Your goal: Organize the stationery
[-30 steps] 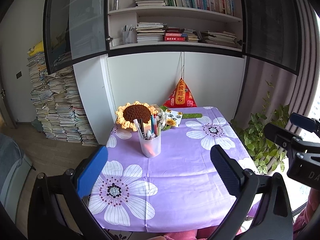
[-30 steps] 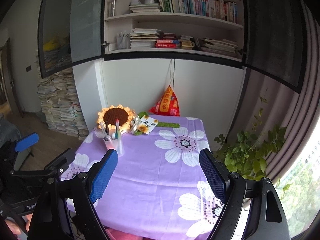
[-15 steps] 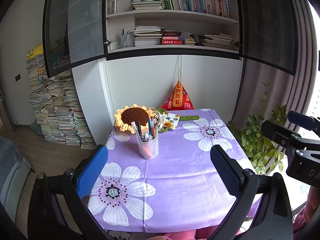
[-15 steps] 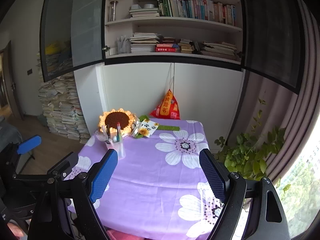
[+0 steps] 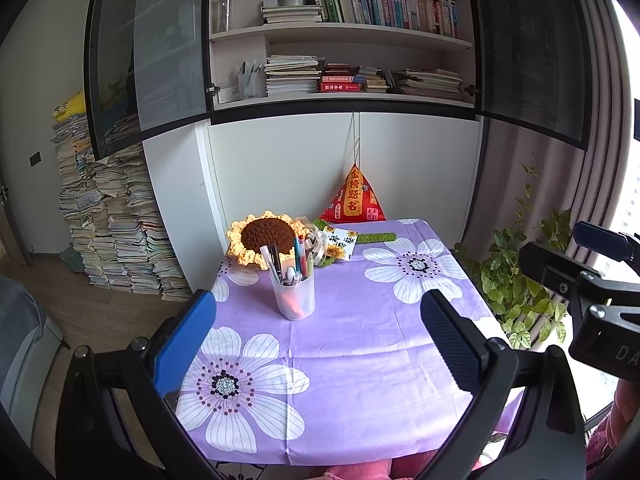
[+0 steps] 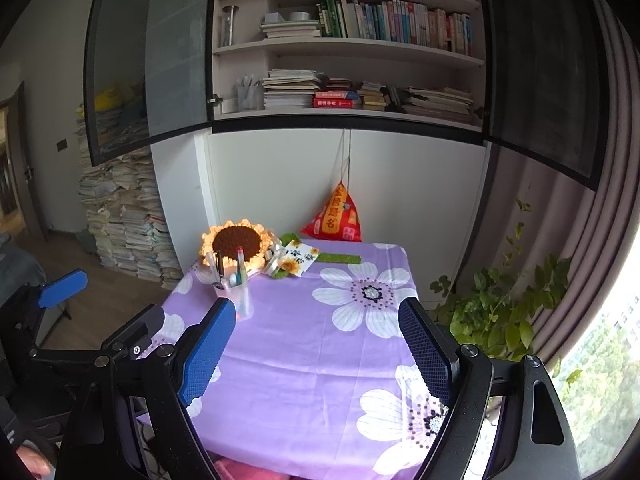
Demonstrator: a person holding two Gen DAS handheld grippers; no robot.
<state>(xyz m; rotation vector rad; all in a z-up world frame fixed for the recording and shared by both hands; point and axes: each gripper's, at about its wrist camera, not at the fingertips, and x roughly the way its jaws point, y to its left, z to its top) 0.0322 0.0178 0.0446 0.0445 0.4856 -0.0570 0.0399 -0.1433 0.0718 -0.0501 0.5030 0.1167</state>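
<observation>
A translucent pen cup [image 5: 295, 298] stands upright at the centre of the left wrist frame on the purple flowered desk [image 5: 360, 360] — its pens [image 5: 282, 264] point up, fanning slightly. The left hand-held gripper [image 5: 316, 344] and right hand-held gripper [image 6: 316, 356] both hang released, nothing between their jaws.

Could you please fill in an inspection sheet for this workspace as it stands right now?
Surface: table under a purple cloth with white flowers.
Job's things: translucent pen cup holding pens, upright near the far left corner.
Clutter: crochet sunflower, sunflower card, green strip, red pyramid bag.
Grippers: left gripper and right gripper both with jaws open, nothing between them.
Cables: nothing seen.
Surroundings: bookshelf, stacked papers, potted plant.
</observation>
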